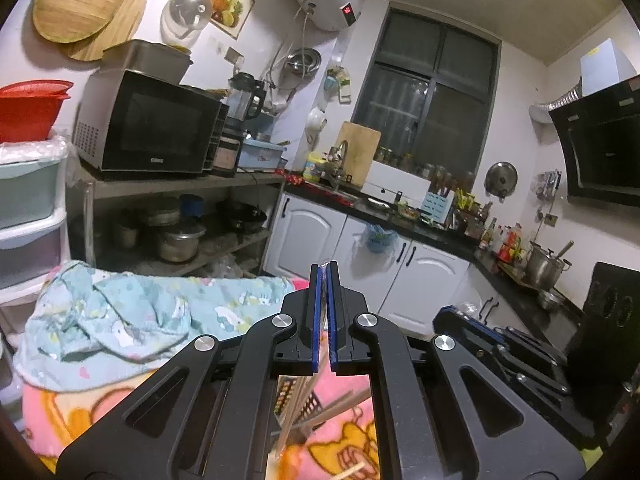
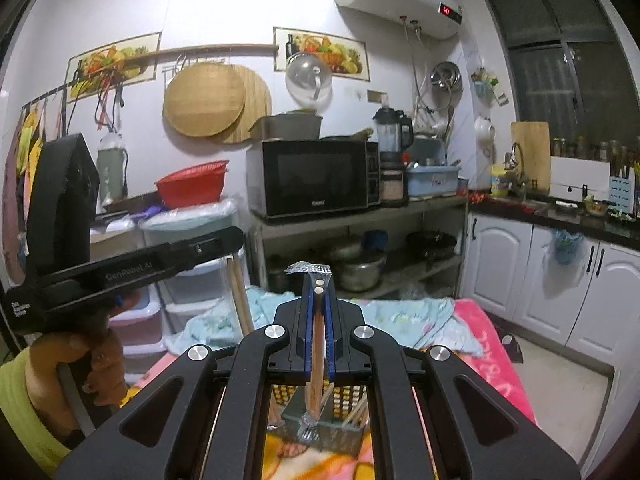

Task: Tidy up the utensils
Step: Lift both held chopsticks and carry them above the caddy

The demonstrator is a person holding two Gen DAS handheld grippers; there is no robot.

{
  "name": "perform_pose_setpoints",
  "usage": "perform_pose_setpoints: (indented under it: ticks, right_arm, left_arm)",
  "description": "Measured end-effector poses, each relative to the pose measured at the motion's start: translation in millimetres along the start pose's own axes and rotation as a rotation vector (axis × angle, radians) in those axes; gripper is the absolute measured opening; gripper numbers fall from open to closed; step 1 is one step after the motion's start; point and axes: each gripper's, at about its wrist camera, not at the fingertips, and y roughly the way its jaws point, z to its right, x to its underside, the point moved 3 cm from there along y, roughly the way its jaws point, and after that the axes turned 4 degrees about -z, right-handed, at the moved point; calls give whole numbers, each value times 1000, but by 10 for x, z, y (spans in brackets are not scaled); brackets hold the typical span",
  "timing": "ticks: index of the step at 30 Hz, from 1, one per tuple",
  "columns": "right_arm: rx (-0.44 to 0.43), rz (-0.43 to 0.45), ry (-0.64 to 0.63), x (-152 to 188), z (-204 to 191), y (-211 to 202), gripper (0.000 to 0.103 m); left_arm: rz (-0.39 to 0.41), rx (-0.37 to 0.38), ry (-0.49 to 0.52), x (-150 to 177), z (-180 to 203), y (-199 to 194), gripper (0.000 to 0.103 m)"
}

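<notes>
My left gripper (image 1: 325, 271) is shut, with a thin strip of clear wrapper pinched between its blue pads. In the right wrist view it appears at the left (image 2: 224, 246), and a pair of wooden chopsticks (image 2: 239, 292) hangs down from it. My right gripper (image 2: 319, 277) is shut on another pair of wrapped chopsticks (image 2: 316, 344), whose round ends face the camera. Below both grippers a grey mesh utensil basket (image 2: 320, 436) stands on the blanket with several chopsticks (image 2: 356, 414) in it. The left wrist view catches part of the basket (image 1: 289, 390) and the right gripper (image 1: 460, 316).
A pink cartoon blanket (image 2: 492, 344) covers the surface, with a light blue cloth (image 1: 132, 320) bunched at its far side. Behind stand a metal shelf with a microwave (image 2: 312, 178) and pots, plastic drawers (image 1: 28, 216) and white cabinets (image 1: 420, 276). A person's hand (image 2: 96, 360) holds the left gripper.
</notes>
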Motion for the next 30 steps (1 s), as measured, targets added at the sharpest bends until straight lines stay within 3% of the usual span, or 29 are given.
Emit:
perform_pose_setpoints:
  ticks: [14,30]
  right_arm:
    - [58,47,18,-28,199,208,5]
    - [69,-46,29,302,243,593,5]
  left_arm:
    - [53,-38,27,-96,-34,257,1]
    - [-39,-83,22,342,-303,668,1]
